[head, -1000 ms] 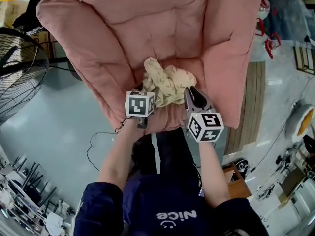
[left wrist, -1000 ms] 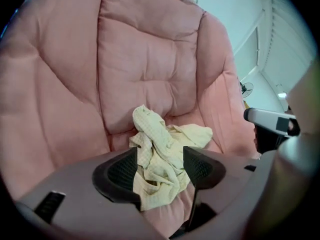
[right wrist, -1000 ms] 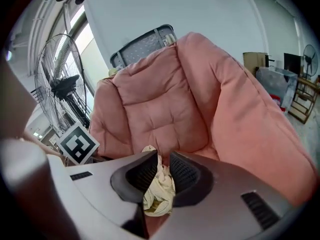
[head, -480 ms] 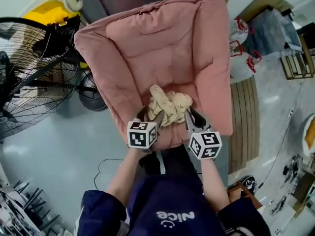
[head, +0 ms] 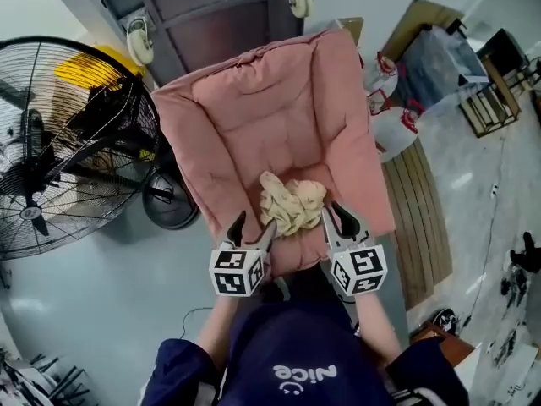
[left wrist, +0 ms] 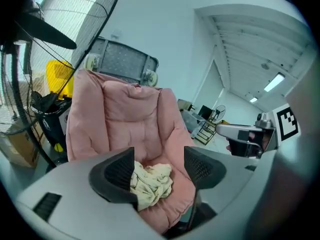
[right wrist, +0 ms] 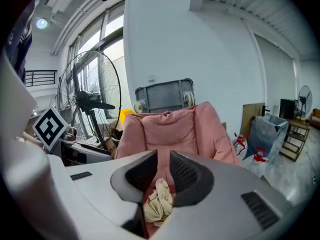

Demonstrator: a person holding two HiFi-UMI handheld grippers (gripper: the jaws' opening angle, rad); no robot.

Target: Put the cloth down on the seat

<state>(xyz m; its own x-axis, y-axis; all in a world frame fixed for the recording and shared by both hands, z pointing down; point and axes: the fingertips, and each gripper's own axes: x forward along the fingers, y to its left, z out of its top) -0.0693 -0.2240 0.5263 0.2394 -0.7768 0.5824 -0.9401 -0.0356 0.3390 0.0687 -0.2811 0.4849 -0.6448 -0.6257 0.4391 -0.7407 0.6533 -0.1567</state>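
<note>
A crumpled cream cloth (head: 290,205) lies on the front of the pink padded chair's seat (head: 254,142). My left gripper (head: 251,229) hovers just short of the seat's front edge, at the cloth's near left, jaws wide apart with nothing between them. In the left gripper view the cloth (left wrist: 150,181) shows beyond the left gripper (left wrist: 160,168), partly hidden by one jaw. My right gripper (head: 338,219) is at the cloth's near right, a little apart from it. The right gripper (right wrist: 163,171) has only a narrow gap, and the cloth (right wrist: 159,201) shows through it, lying free on the seat.
A large floor fan (head: 59,142) stands left of the chair, with a yellow object (head: 84,70) behind it. A wheeled cart (head: 220,15) stands upended behind the chair back. At the right are a wooden pallet (head: 418,218) and white bags (head: 393,125).
Both grippers have drawn back from the cloth toward the person. The head camera has risen, so the whole chair shows. The cloth stays on the seat.
</note>
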